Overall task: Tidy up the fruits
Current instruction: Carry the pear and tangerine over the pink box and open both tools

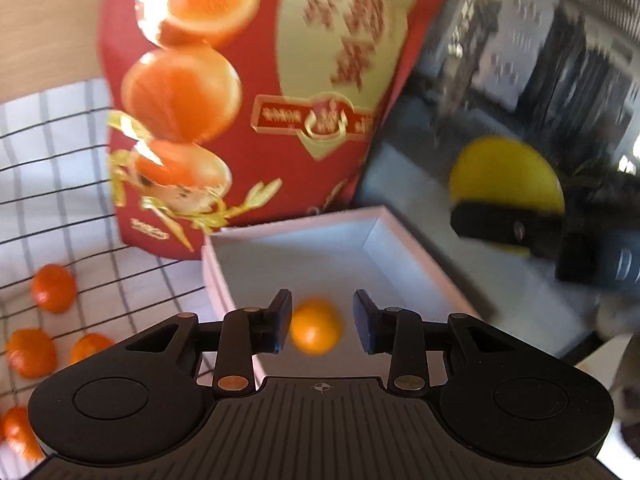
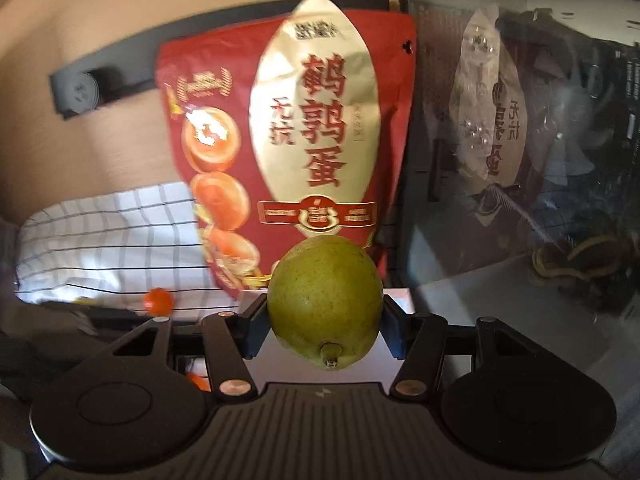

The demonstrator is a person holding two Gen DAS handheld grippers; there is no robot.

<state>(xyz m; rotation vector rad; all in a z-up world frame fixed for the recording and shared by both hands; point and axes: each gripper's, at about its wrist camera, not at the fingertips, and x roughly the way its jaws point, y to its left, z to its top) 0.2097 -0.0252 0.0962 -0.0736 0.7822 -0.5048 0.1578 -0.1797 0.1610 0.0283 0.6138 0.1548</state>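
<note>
Now the right hand-held gripper (image 2: 325, 326) clamps a green pear (image 2: 325, 300) just above the white box (image 1: 424, 264); the left hand-held gripper (image 1: 322, 322) hangs open over 1 tangerine (image 1: 316, 326) inside. Next, probably, lower and release the pear.

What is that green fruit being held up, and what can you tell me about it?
It looks like a pear: yellow-green, speckled skin, smooth and rounded, with a short stubby stem pointing toward the camera. The right gripper holds it off the surface, one jaw pressed against each side. Behind it stands a red snack bag, below it a white box. In the left camera it shows as a yellow blur above that box.
</note>
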